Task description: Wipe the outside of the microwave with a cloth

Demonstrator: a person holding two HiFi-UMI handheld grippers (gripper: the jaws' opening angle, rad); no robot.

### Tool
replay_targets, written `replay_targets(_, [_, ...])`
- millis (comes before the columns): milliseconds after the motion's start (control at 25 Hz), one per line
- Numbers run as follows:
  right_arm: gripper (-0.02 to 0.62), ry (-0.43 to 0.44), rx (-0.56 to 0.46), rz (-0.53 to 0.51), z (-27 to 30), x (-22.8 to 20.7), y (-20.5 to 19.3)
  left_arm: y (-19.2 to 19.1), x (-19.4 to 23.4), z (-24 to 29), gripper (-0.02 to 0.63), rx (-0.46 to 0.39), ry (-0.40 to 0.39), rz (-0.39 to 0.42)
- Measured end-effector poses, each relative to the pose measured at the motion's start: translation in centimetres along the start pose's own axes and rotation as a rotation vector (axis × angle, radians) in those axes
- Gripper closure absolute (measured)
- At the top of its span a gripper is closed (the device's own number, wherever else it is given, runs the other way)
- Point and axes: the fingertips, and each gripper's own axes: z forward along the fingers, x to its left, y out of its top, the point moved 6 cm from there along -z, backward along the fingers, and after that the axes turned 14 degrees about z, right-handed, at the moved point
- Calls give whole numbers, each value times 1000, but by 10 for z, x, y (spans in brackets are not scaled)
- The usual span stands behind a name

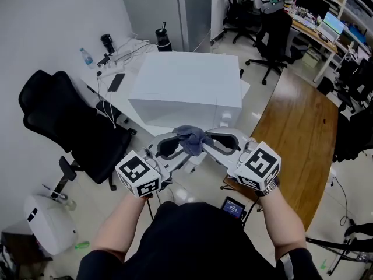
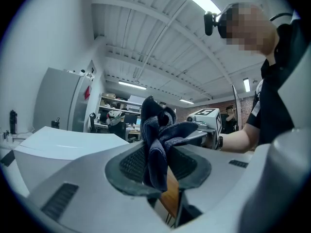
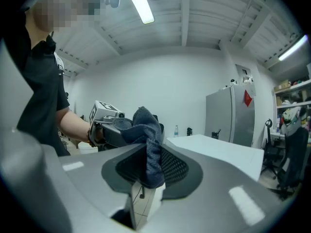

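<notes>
A white microwave (image 1: 186, 86) stands on a white table just beyond my hands; its pale top also shows in the left gripper view (image 2: 63, 144) and the right gripper view (image 3: 218, 147). In front of it, in mid-air, a crumpled dark blue-grey cloth (image 1: 194, 139) hangs between both grippers, which point at each other. My left gripper (image 1: 180, 146) pinches one side of the cloth (image 2: 156, 144). From the opposite side, the right gripper (image 1: 210, 142) is shut on the cloth (image 3: 148, 149). Neither gripper touches the microwave.
A black office chair (image 1: 70, 121) stands to the left and a wooden table (image 1: 303, 139) to the right. A phone (image 1: 116, 81) and cables lie on the white table beside the microwave. A white device (image 1: 46, 223) sits on the floor at lower left. A grey fridge (image 3: 228, 113) stands behind.
</notes>
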Motion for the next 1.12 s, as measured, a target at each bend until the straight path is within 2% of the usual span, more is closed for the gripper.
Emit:
replay_targets(200, [482,-29,32,-28,28,-3,0,-9,18,-20,495,31,112,44])
replay_targets(360, [485,-77,38,-15,51,-11,1,-23,48,-50,497,72,247,63])
replay_targets(440, [516,-124,17,-7,60,-17,4,-32,65,-68,497,104,324,66])
replay_targets(520, [586,-180,-16,1,68,-25,10,-43,82,-85,497,141,393,70])
replay_targets(680, [595,-264,-45,24,92,-43,21,-63,117,-119,497,212,502,68])
replay_targets(920, [595,-325,-59,23,143,-60,37,-93,173,-157,497,299,603,34])
replay_targets(1120, [594,-361,-58,27,189,-78,49,-128,219,-175,497,372,620,-8])
